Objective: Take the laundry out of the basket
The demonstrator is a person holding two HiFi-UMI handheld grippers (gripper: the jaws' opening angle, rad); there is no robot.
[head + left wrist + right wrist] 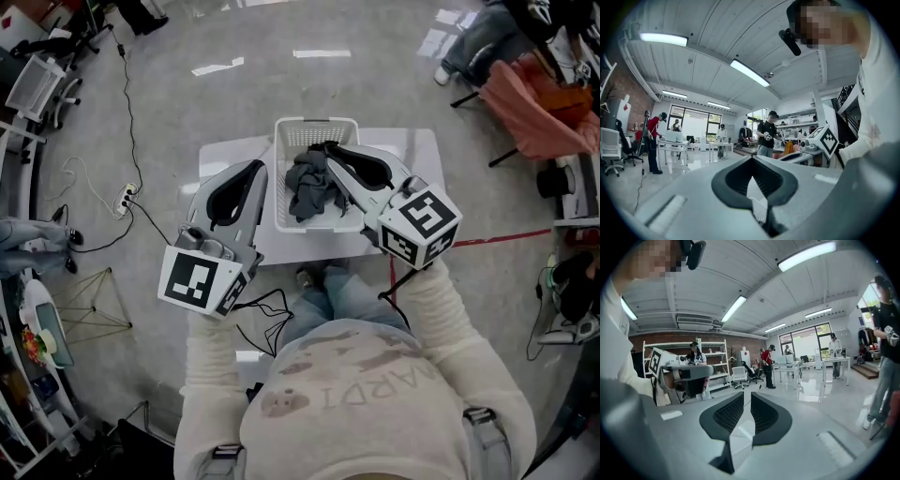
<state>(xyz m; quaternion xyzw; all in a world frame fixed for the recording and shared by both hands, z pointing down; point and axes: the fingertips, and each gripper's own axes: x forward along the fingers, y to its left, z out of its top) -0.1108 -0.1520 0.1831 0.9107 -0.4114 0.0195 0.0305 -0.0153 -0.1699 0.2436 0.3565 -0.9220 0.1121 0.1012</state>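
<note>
You held your left gripper (255, 170) level beside the basket (281, 131), its jaws closed and empty. Your right gripper (330, 153) tilted down over the laundry (307, 190), its jaws slightly parted and empty.

Top: the basket (317, 124) is open above; I can drop in over its rim.
Walls: they box the laundry (309, 183) on every side.
Worktop (225, 155): bare left of the basket, with room for my left hand-held gripper (260, 169).
</note>
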